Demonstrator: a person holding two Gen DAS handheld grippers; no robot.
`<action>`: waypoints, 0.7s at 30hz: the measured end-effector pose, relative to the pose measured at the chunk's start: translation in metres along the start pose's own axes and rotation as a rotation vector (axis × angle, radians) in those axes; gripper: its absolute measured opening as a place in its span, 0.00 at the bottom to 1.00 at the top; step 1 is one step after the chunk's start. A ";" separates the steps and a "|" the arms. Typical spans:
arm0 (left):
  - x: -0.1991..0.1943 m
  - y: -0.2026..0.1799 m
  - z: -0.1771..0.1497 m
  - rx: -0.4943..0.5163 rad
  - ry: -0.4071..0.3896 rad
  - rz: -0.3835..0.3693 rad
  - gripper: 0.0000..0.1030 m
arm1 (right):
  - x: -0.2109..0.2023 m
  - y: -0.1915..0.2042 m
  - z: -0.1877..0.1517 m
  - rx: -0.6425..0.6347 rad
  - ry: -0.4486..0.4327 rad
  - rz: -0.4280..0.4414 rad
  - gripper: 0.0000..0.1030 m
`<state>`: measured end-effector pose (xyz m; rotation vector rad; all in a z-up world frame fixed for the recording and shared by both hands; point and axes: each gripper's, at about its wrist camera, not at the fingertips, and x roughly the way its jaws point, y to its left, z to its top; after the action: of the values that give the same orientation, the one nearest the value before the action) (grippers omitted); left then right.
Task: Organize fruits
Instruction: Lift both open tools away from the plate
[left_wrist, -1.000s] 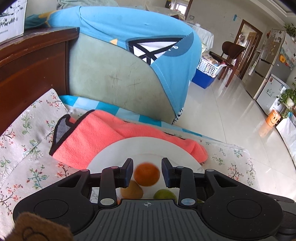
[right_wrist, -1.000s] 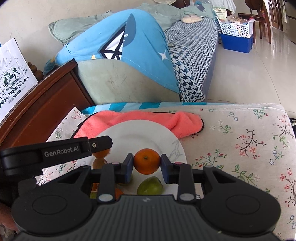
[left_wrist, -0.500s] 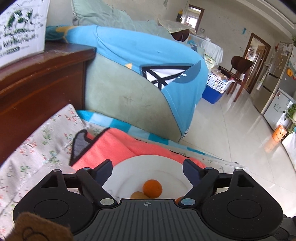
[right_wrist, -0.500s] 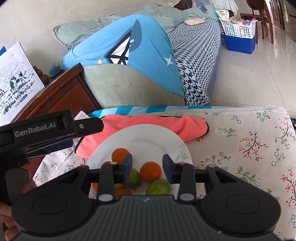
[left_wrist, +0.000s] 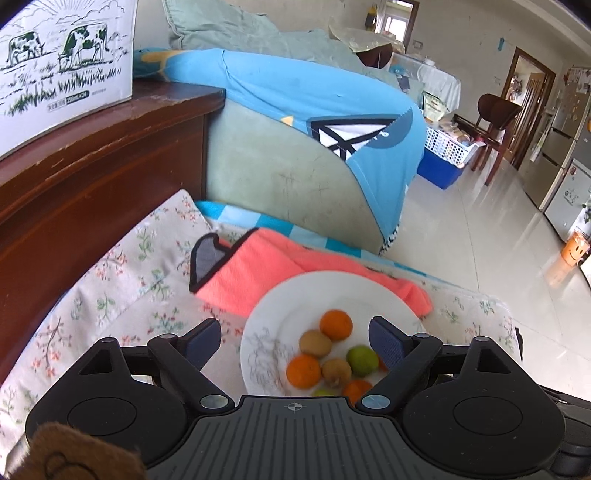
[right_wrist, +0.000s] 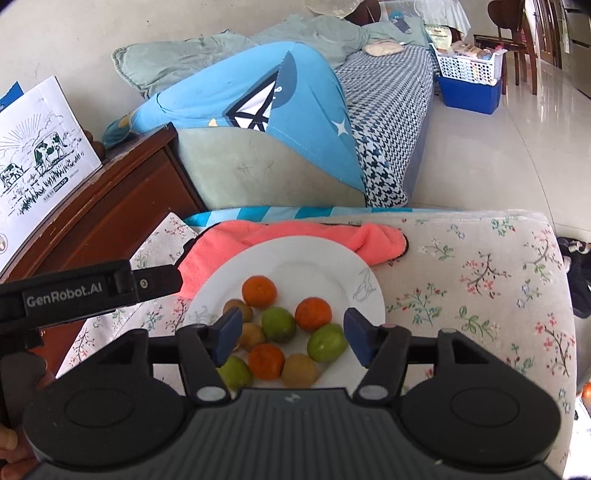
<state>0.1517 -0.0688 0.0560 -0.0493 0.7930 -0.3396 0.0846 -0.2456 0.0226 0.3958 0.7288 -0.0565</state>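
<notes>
White plate of oranges, green fruits and kiwis on floral cloth, far rim over coral towel, left gripper spread wide and empty above plate, right gripper likewise released, hovering over the fruit.

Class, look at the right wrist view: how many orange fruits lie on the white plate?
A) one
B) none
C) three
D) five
C: three orange fruits sit on the white plate, among green and brown ones; both claws are open and empty.
</notes>
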 end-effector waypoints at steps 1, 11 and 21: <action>-0.002 0.000 -0.002 0.004 0.003 0.009 0.90 | -0.002 0.001 -0.002 0.006 0.004 -0.001 0.63; -0.025 0.017 -0.030 -0.034 -0.013 0.047 0.94 | -0.031 0.008 -0.028 0.024 0.003 -0.037 0.84; -0.036 0.047 -0.039 -0.046 0.007 0.045 0.95 | -0.031 0.006 -0.044 -0.001 0.086 -0.019 0.88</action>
<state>0.1141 -0.0095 0.0457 -0.0737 0.8075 -0.2786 0.0340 -0.2266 0.0151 0.3922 0.8178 -0.0568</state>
